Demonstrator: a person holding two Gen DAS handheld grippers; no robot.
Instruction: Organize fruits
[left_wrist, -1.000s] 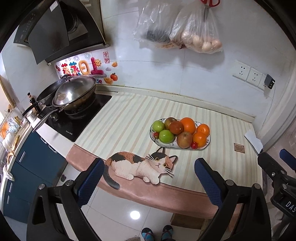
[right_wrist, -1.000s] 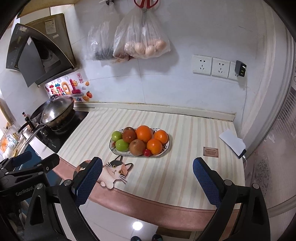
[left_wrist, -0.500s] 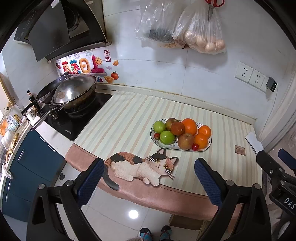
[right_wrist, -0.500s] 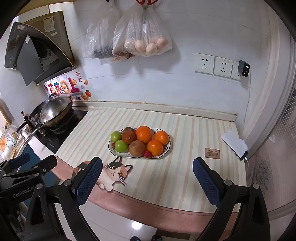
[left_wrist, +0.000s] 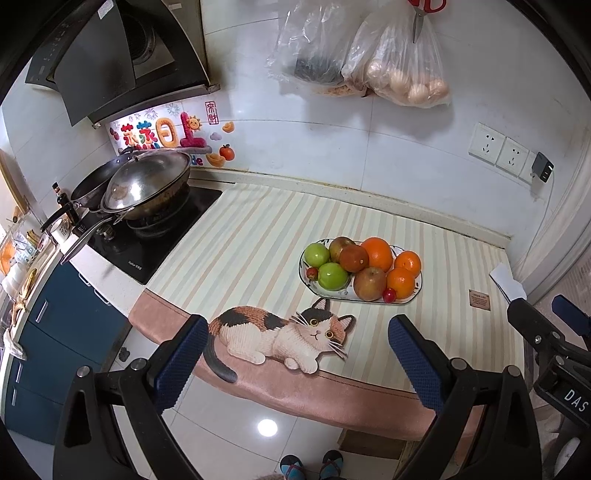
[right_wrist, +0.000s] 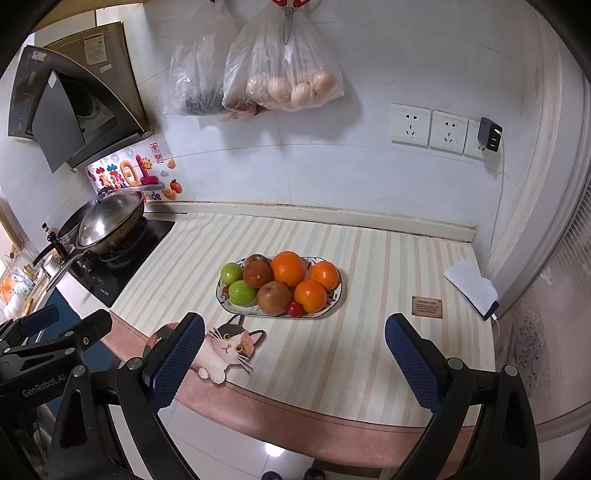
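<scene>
Both grippers — left gripper (left_wrist: 295, 354), right gripper (right_wrist: 293, 352) — hang spread and empty; approach the piled oval patterned plate (right_wrist: 334, 301) slowly — round fruit rolls.

Plate (left_wrist: 416, 291): most of its surface hidden under the piled fruit; only rim and a near strip show. Far apple (left_wrist: 340, 246) partly hidden behind the green apple (left_wrist: 316, 254) and a dark red fruit (left_wrist: 354, 258). Left cherry tomato (right_wrist: 225, 290) almost wholly hidden in the right wrist view.

Brown label (right_wrist: 426, 306): print too small to read.

Scissors (left_wrist: 421, 14): handles cut off by the top edge in both views.

Dark contents of the left bag (right_wrist: 201, 99): cannot tell what they are.

Cat mat (right_wrist: 229, 347): body hidden behind a fingertip pad (right_wrist: 173, 363) in the right wrist view.

Person's feet (left_wrist: 310, 467) cut by the bottom edge.

Cooktop lettering (left_wrist: 135, 264) unreadable.
</scene>
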